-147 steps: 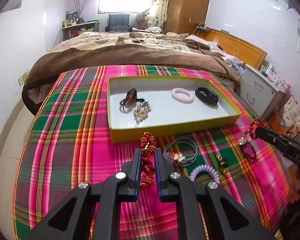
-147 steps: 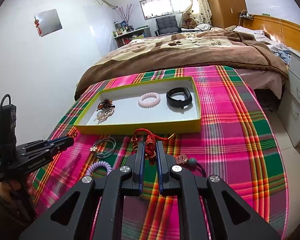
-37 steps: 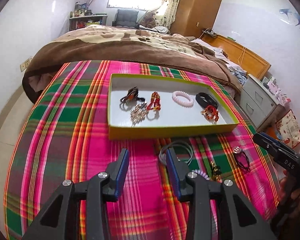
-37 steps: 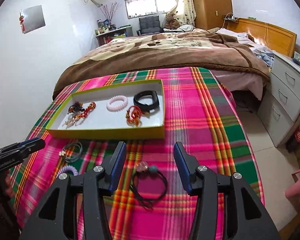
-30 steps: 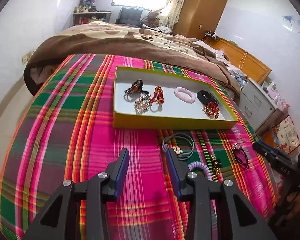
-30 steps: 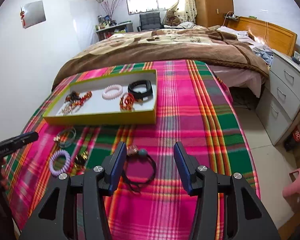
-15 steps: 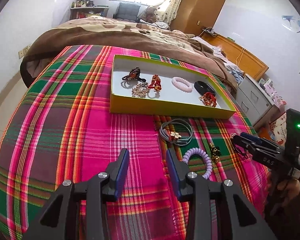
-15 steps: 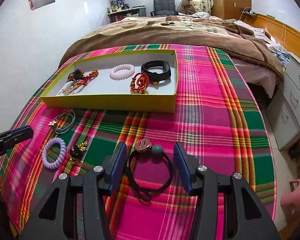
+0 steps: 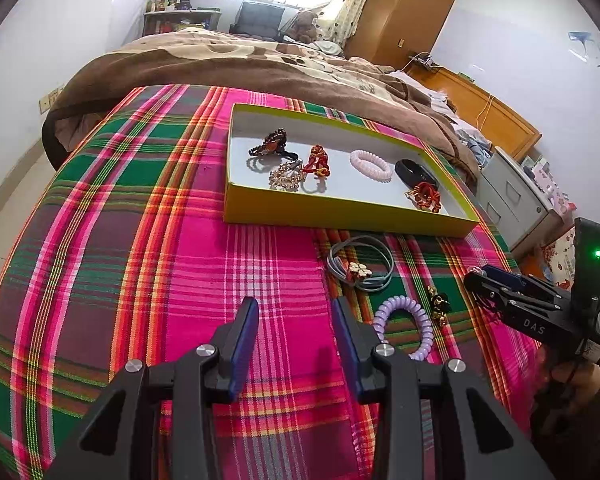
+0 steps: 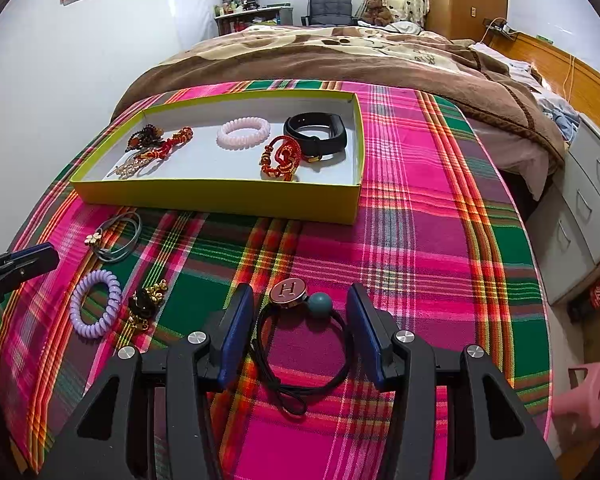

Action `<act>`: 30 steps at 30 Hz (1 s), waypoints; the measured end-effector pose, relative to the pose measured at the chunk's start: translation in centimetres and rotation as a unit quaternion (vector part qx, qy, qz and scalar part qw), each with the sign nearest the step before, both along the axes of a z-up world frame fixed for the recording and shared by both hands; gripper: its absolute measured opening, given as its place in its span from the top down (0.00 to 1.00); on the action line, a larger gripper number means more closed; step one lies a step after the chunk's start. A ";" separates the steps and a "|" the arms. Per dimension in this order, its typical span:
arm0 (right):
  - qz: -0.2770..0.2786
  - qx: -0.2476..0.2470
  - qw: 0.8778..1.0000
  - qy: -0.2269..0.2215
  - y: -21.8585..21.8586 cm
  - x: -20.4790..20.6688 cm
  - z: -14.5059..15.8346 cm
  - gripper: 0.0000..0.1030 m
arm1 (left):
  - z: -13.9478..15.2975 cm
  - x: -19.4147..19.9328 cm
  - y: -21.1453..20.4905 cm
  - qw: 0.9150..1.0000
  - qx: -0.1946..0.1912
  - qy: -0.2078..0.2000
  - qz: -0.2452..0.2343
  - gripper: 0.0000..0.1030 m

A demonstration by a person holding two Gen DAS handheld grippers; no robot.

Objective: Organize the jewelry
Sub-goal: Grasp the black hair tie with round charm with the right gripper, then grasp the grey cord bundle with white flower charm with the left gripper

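Straddling the black hair tie point(image 10: 300, 360), the right tool point(image 10: 300, 334) gapes; left tool point(image 9: 294, 338) open, empty.

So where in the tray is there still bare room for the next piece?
In the tray, the floor is bare along the front wall between the gold clip and red knot bracelet, and along the back wall. The left end and the black band corner are crowded.

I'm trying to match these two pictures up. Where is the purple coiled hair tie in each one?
Left wrist view: purple coiled hair tie lies lower right, just right of the open left gripper.
Right wrist view: it lies lower left on the cloth.
Shared landmark: the yellow tray beyond it.
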State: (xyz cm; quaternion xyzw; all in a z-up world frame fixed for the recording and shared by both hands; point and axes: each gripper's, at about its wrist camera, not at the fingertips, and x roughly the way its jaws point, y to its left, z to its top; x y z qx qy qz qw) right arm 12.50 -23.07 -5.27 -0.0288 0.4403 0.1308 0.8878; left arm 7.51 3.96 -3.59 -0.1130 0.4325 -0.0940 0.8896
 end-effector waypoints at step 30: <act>-0.030 0.027 0.999 -0.012 -1.7 -0.3 0.6 0.87 | -0.3 3.4 -4.4 0.999 0.034 0.006 -0.024 0.63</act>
